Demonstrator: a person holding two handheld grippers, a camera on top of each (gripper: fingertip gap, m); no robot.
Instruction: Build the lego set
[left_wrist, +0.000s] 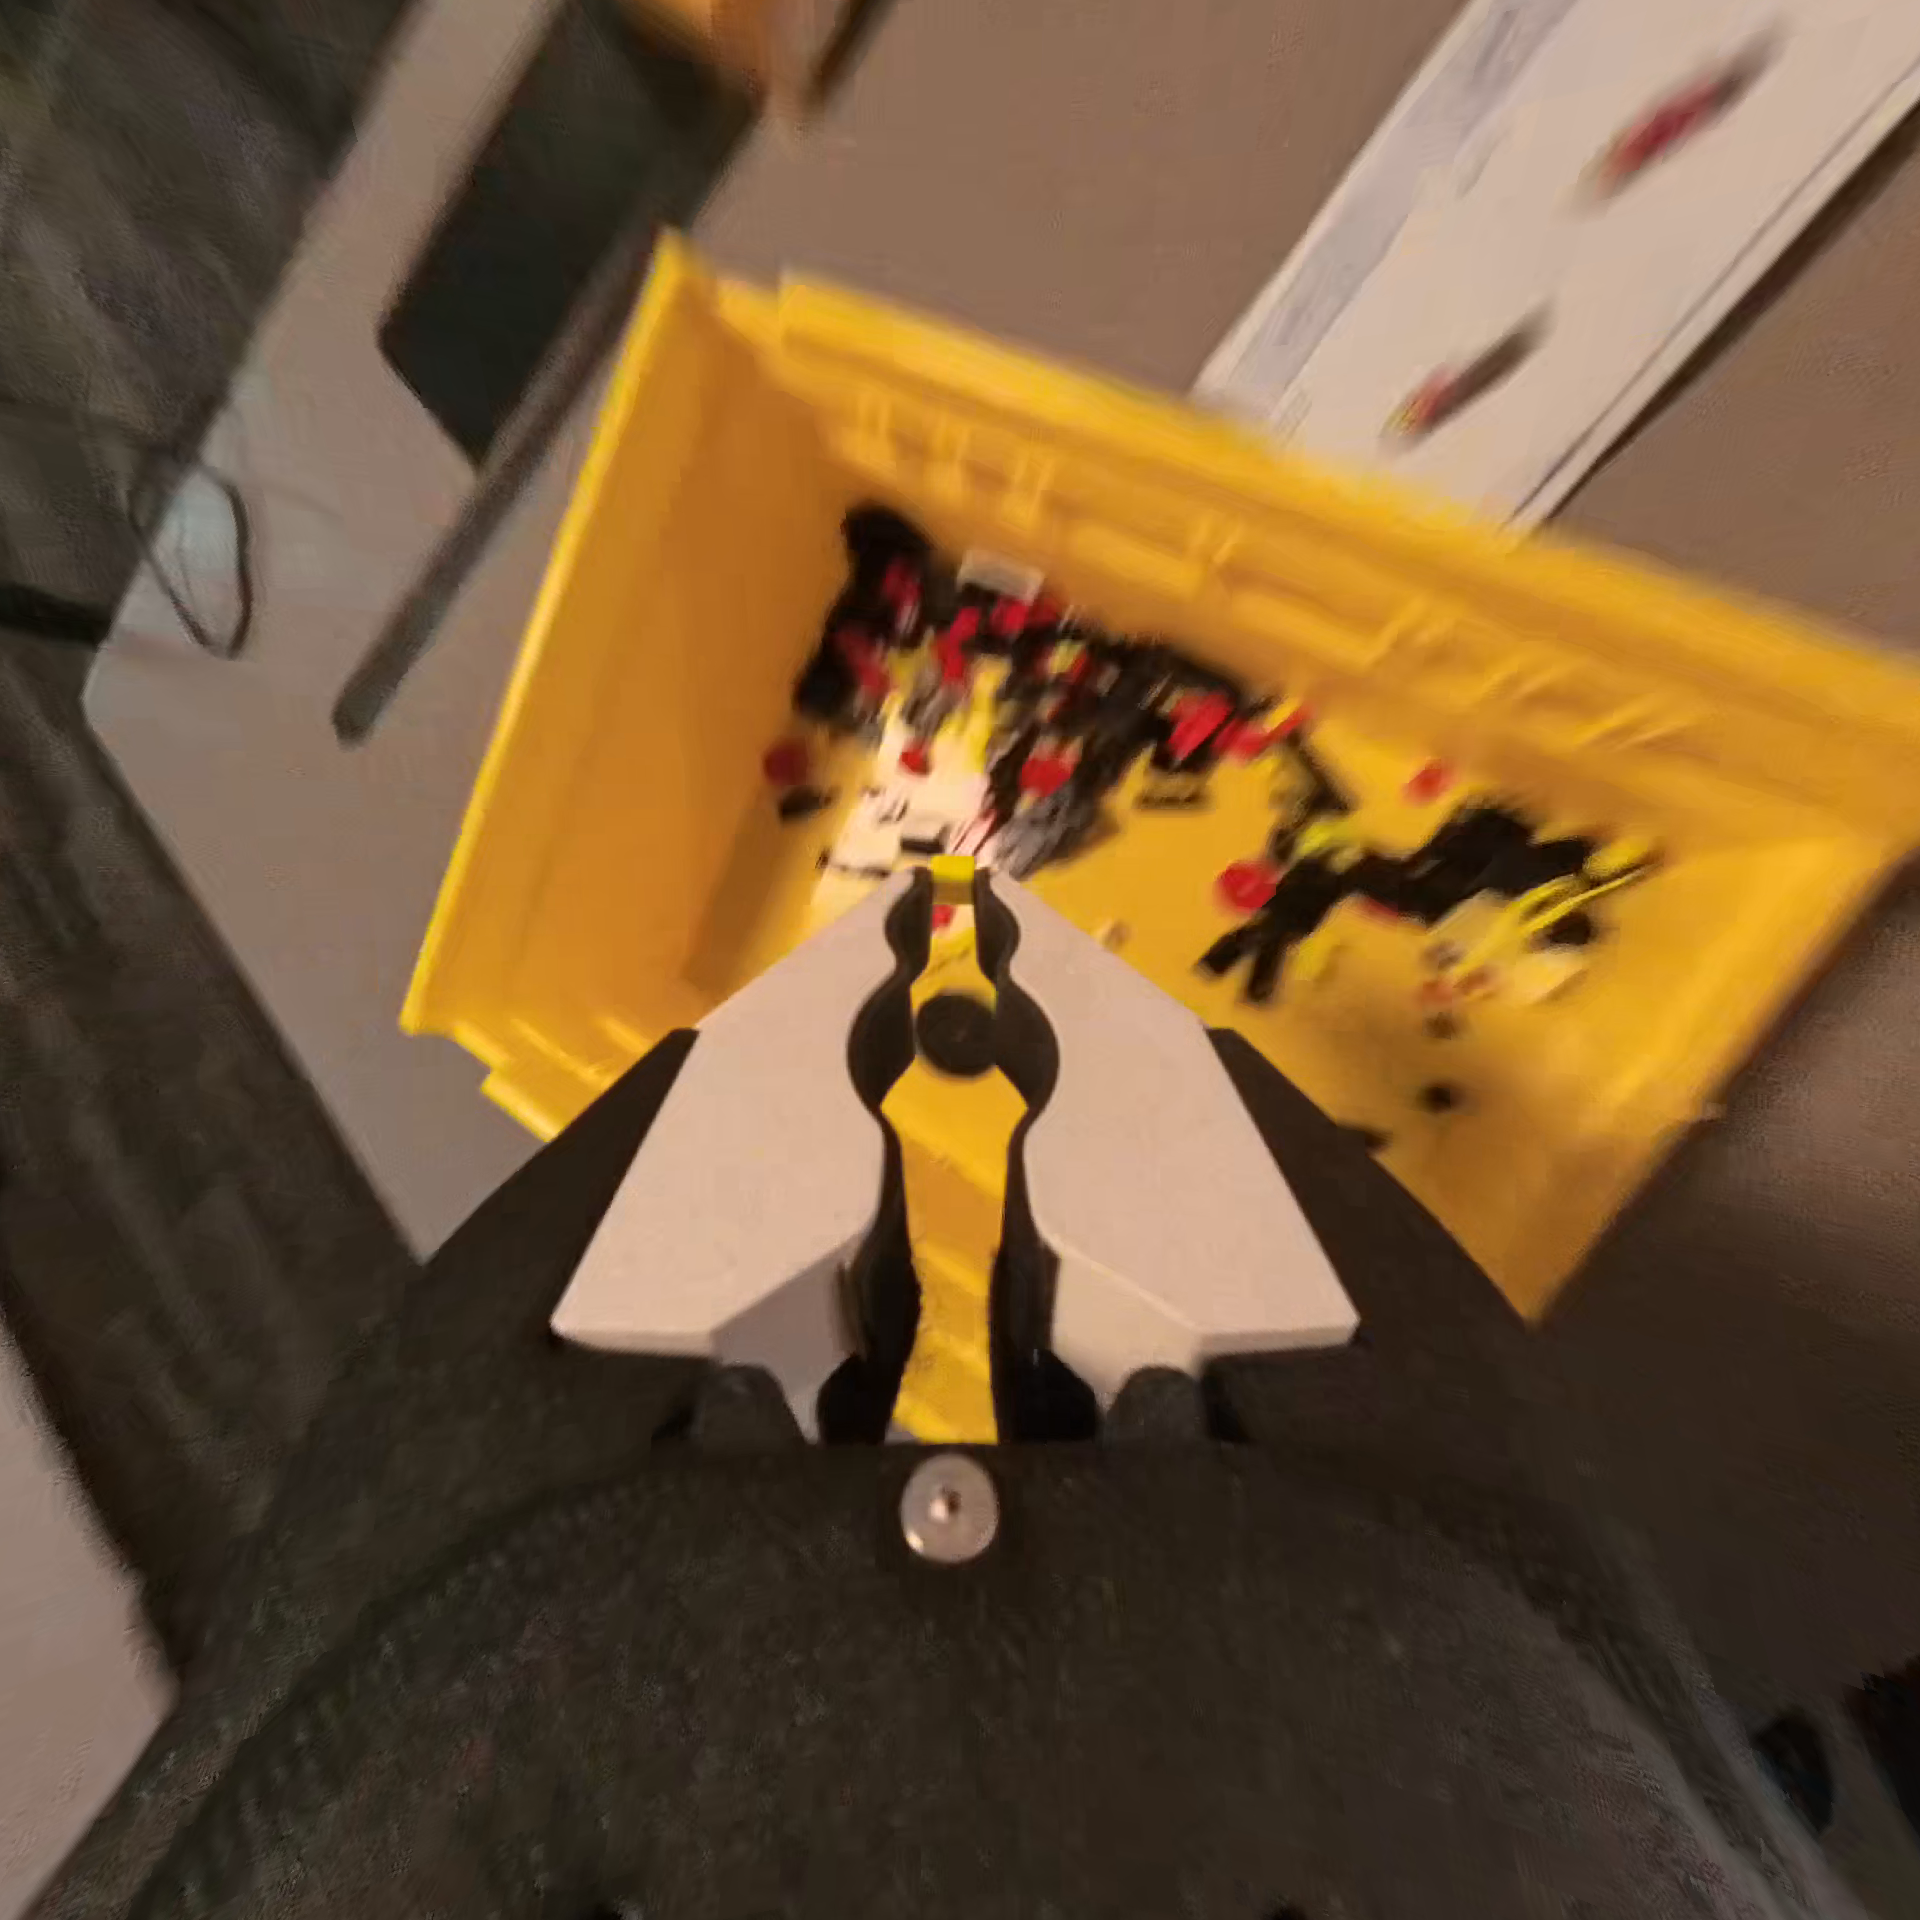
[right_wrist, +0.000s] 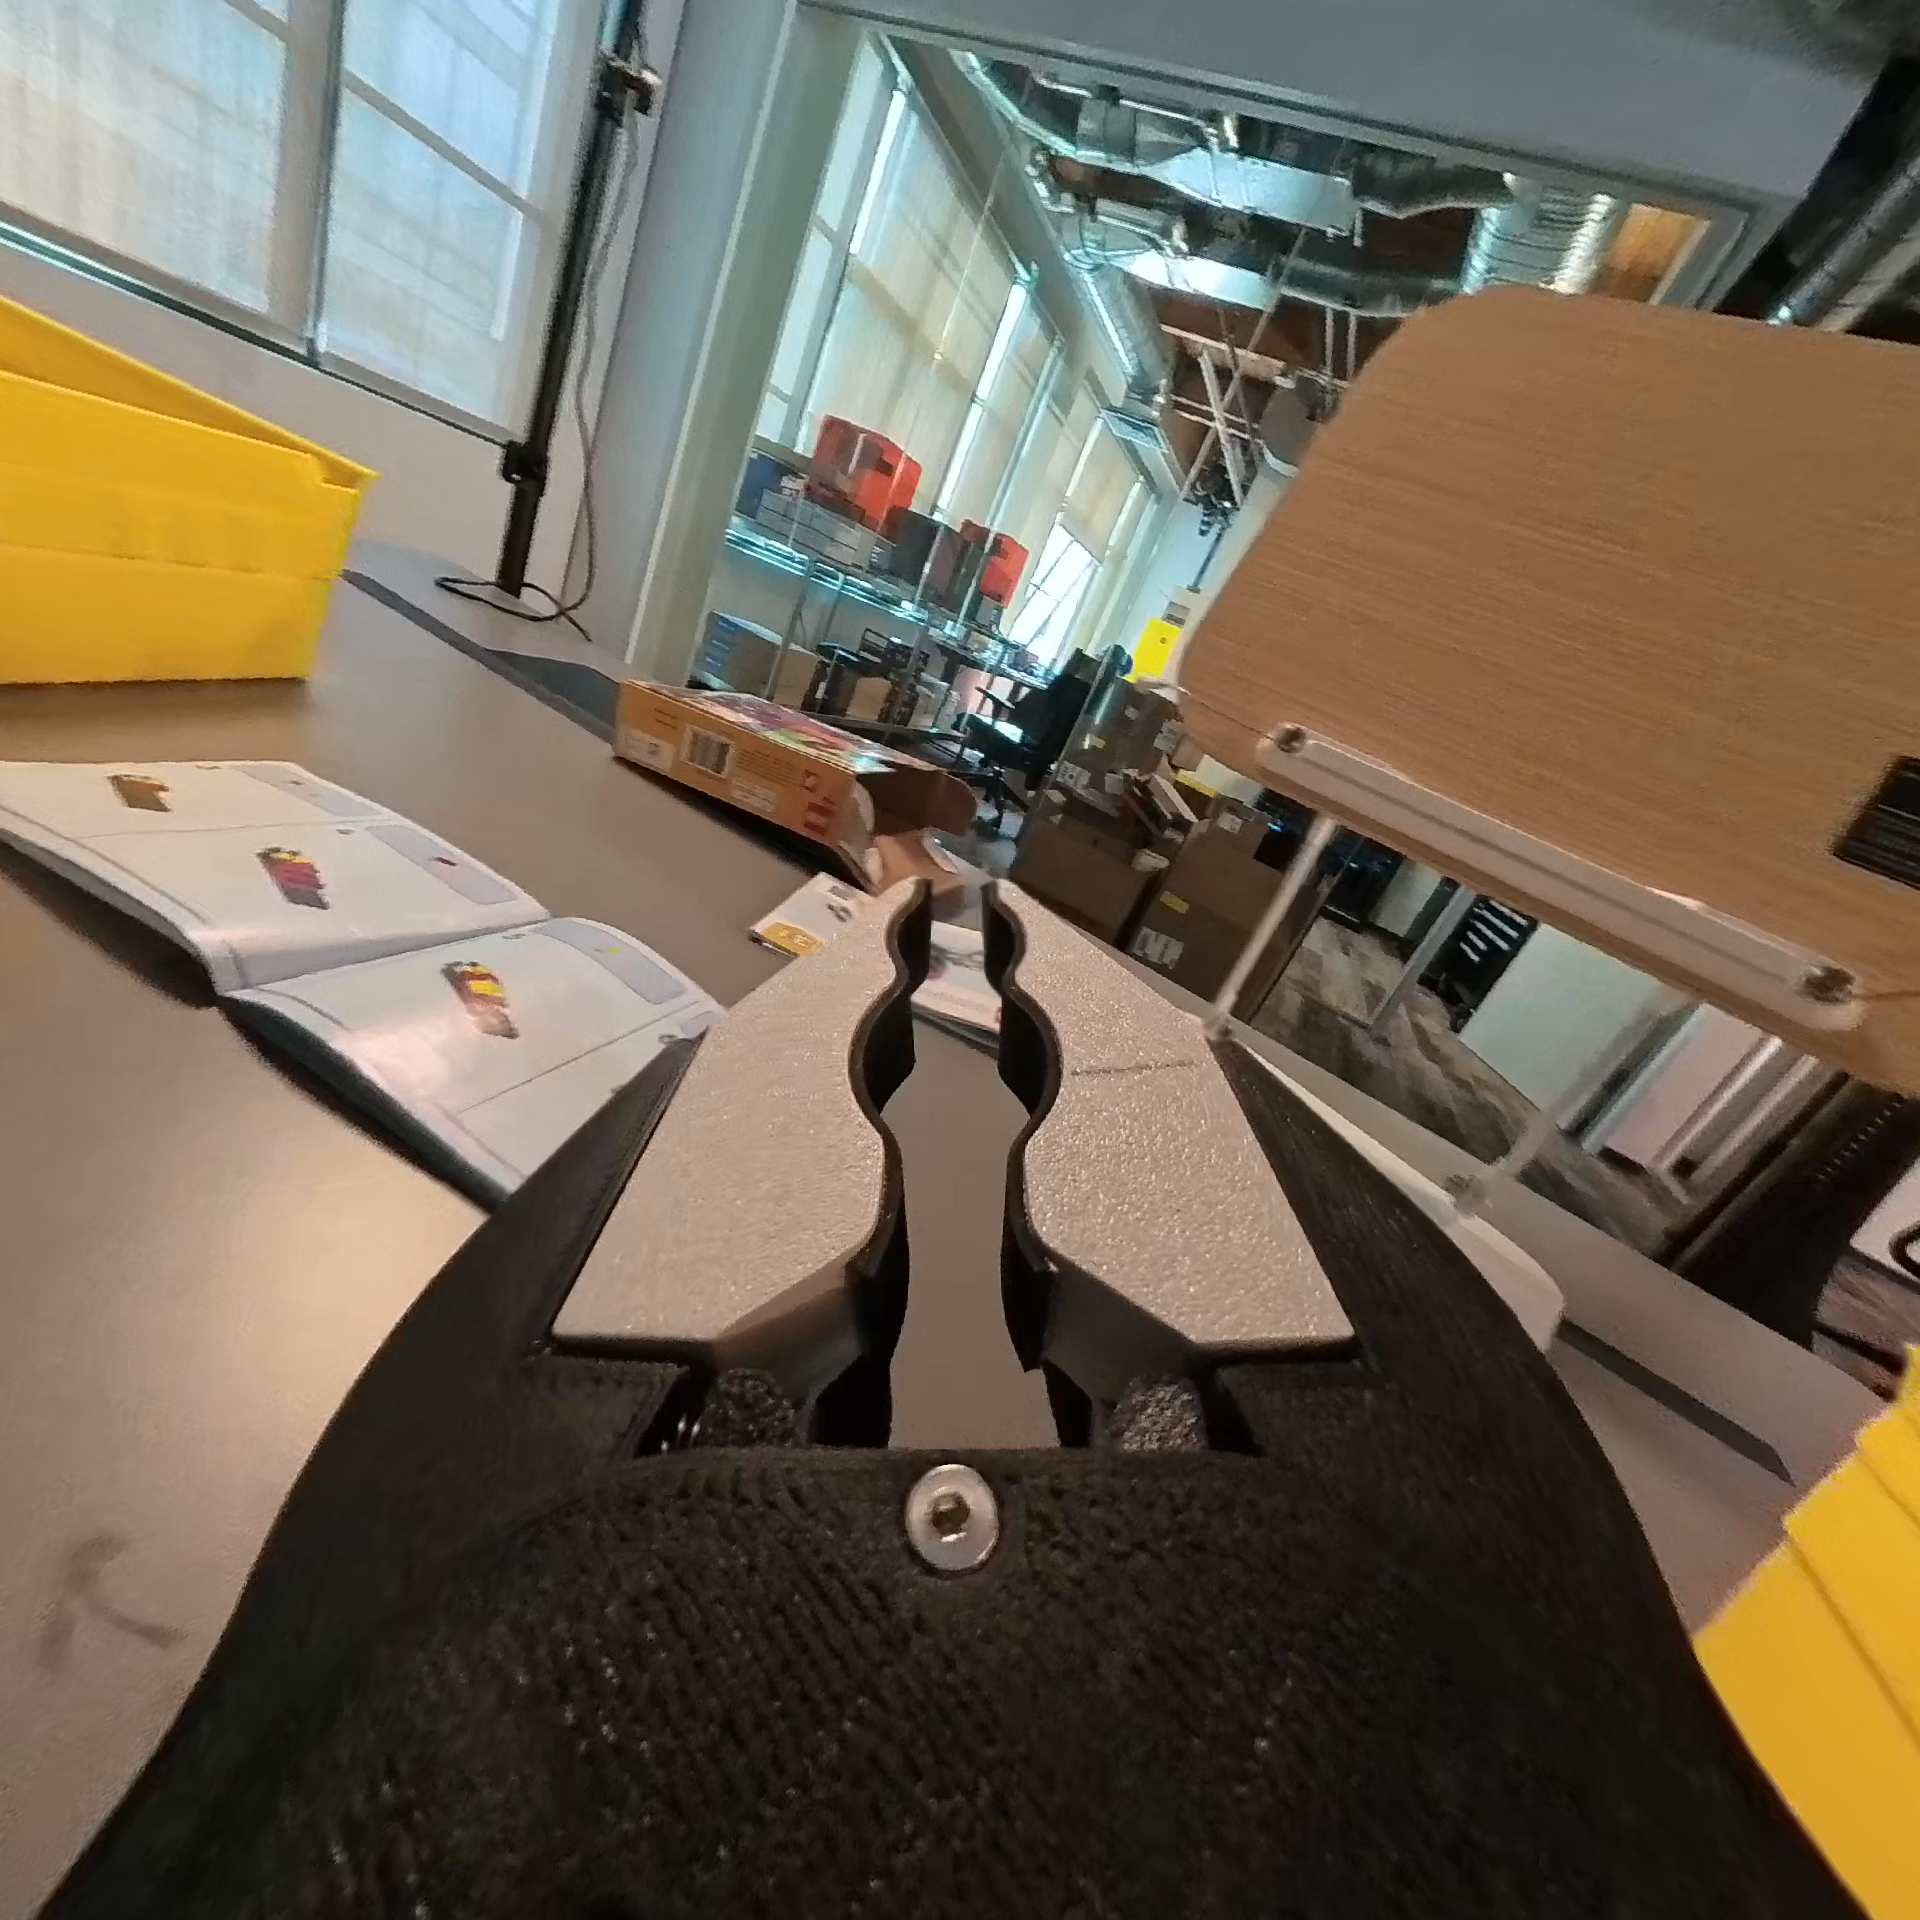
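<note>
The left wrist view is blurred by motion. My left gripper (left_wrist: 952, 878) is shut on a small yellow lego piece (left_wrist: 952, 869) pinched at its tips. A black round part (left_wrist: 954, 1029) shows between the fingers farther back. The gripper is above a yellow bin (left_wrist: 644, 623) that holds a pile of loose black, red, yellow and white pieces (left_wrist: 1039, 707). My right gripper (right_wrist: 954, 896) is low over the dark table (right_wrist: 208, 1299), its jaws a narrow gap apart with nothing between them. An open instruction booklet (right_wrist: 343, 935) lies to its left and also shows in the left wrist view (left_wrist: 1558, 208).
Stacked yellow bins (right_wrist: 156, 540) stand at the far left. A lego box (right_wrist: 748, 758) and a second booklet (right_wrist: 800, 925) lie ahead. A wooden board on clear legs (right_wrist: 1558, 571) hangs over the right. Another yellow bin (right_wrist: 1829, 1621) sits at the lower right. A black stand pole (right_wrist: 551, 364) rises behind. My hands' fingertips stand some 40 cm from each other.
</note>
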